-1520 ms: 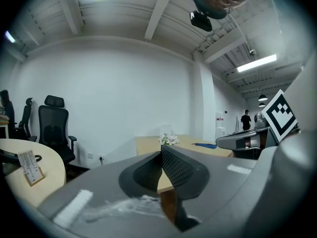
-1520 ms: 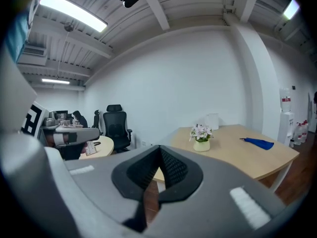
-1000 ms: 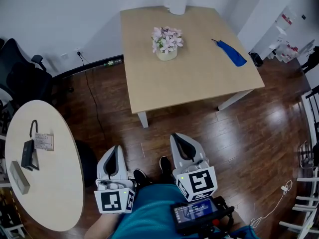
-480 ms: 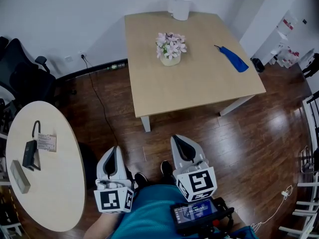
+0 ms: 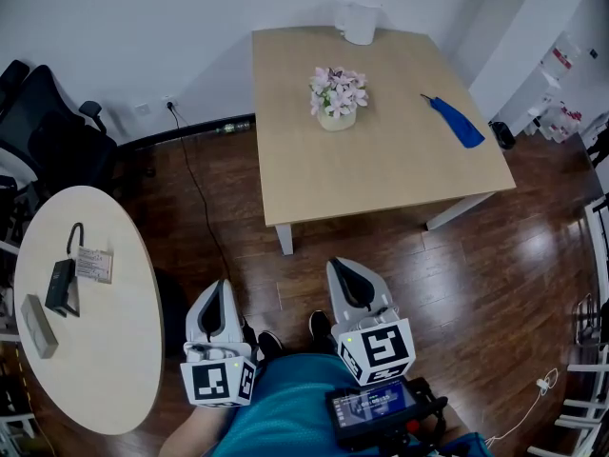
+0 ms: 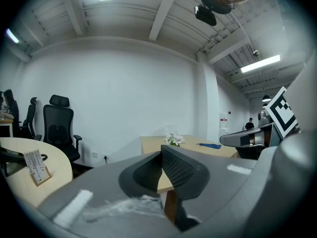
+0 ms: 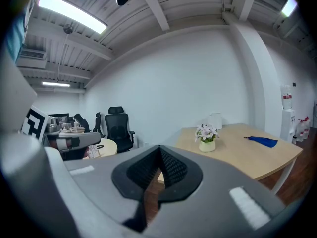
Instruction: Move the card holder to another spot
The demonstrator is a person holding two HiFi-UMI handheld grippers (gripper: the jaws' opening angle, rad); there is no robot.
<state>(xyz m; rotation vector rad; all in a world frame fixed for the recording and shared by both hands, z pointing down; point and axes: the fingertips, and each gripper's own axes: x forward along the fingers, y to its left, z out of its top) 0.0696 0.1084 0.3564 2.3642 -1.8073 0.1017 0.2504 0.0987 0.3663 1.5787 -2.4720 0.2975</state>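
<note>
The card holder (image 5: 93, 265), a small stand with white cards, rests on the oval table (image 5: 105, 369) at the left, next to a black device (image 5: 61, 287) and a grey box (image 5: 37, 326). In the left gripper view the card holder (image 6: 37, 165) shows on that table's edge, far off to the left. My left gripper (image 5: 217, 291) and right gripper (image 5: 341, 268) are held close to the person's body above the wood floor, both shut with nothing in them. Their pads meet in the left gripper view (image 6: 162, 168) and the right gripper view (image 7: 159, 168).
A square wooden table (image 5: 381, 174) stands ahead with a flower pot (image 5: 336, 100), a blue item (image 5: 455, 122) and a white jug (image 5: 360, 22). Black office chairs (image 5: 48, 131) stand at the far left. A cable (image 5: 195, 193) runs across the floor.
The head view has swung a little, so the square table now sits further right and lower. Both grippers have kept still and stay shut.
</note>
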